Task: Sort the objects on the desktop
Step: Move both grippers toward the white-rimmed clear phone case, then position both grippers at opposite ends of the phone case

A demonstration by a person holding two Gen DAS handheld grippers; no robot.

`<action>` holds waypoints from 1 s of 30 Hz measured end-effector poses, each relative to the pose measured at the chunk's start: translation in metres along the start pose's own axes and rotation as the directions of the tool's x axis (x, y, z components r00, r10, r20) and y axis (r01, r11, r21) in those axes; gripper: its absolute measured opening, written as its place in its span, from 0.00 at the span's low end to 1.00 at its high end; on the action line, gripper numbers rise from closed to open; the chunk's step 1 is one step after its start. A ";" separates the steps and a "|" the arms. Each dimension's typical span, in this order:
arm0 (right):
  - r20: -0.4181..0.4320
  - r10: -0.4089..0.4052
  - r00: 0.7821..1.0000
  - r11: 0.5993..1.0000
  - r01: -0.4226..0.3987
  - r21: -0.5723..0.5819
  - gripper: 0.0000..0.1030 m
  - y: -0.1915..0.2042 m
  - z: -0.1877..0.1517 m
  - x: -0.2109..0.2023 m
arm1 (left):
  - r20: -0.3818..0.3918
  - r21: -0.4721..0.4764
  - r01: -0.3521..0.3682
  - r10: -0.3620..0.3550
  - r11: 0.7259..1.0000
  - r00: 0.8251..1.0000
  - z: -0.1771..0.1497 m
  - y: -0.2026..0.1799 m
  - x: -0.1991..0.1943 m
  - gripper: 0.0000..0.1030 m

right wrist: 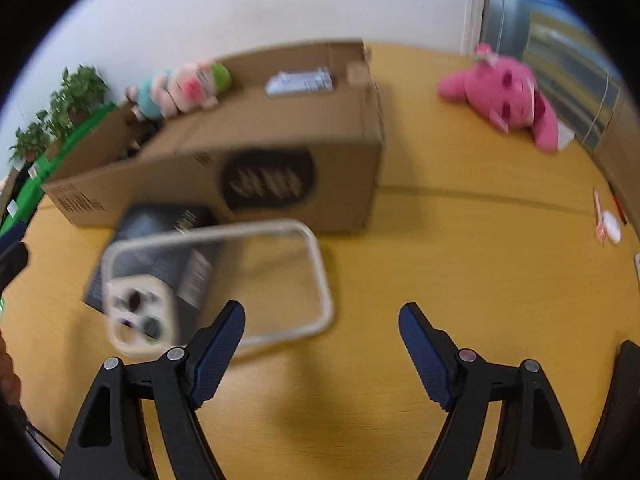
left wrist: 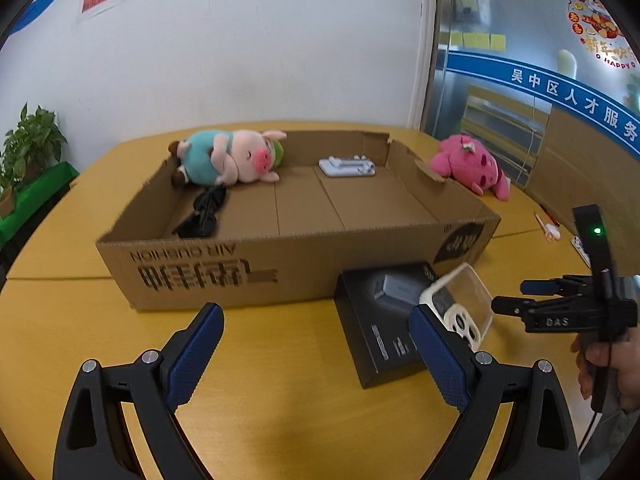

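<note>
- Left wrist view: I see inside the cardboard box (left wrist: pixel 304 200), where a pig plush (left wrist: pixel 232 156), a grey stand (left wrist: pixel 347 167) and a black folded item (left wrist: pixel 204 212) lie; the right wrist view is blurred and shows the box mainly from outside.
- My left gripper (left wrist: pixel 316 344) has its jaws wide apart, holding nothing.
- My right gripper (right wrist: pixel 322 344) also stands spread; the clear phone case (right wrist: pixel 216 284) lies tilted just ahead of its left finger, overlapping the black carton (left wrist: pixel 384 320) beside the box.
- A pink plush (right wrist: pixel 500 96) lies on the table (left wrist: pixel 280 360), well apart.
- Legible: "AIR CUSHION" inverted on the box; "DAS" on the right gripper.
</note>
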State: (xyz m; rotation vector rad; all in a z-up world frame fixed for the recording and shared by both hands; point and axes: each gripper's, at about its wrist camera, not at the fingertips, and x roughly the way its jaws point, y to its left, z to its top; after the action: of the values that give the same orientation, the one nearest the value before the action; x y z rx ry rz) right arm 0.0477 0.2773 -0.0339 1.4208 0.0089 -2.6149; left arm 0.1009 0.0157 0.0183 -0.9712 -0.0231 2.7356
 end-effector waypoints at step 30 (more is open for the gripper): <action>-0.037 0.515 0.856 0.855 -0.510 0.089 0.64 -0.003 0.015 0.025 | -0.266 -0.278 0.376 -0.447 0.884 0.854 -0.038 -0.004 0.043 0.92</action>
State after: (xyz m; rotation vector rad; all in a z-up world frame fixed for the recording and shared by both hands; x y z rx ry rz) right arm 0.0213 0.2758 -0.0465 1.2991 -0.4109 -2.1475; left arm 0.0933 0.0266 -0.0375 -1.2921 -0.4316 2.1835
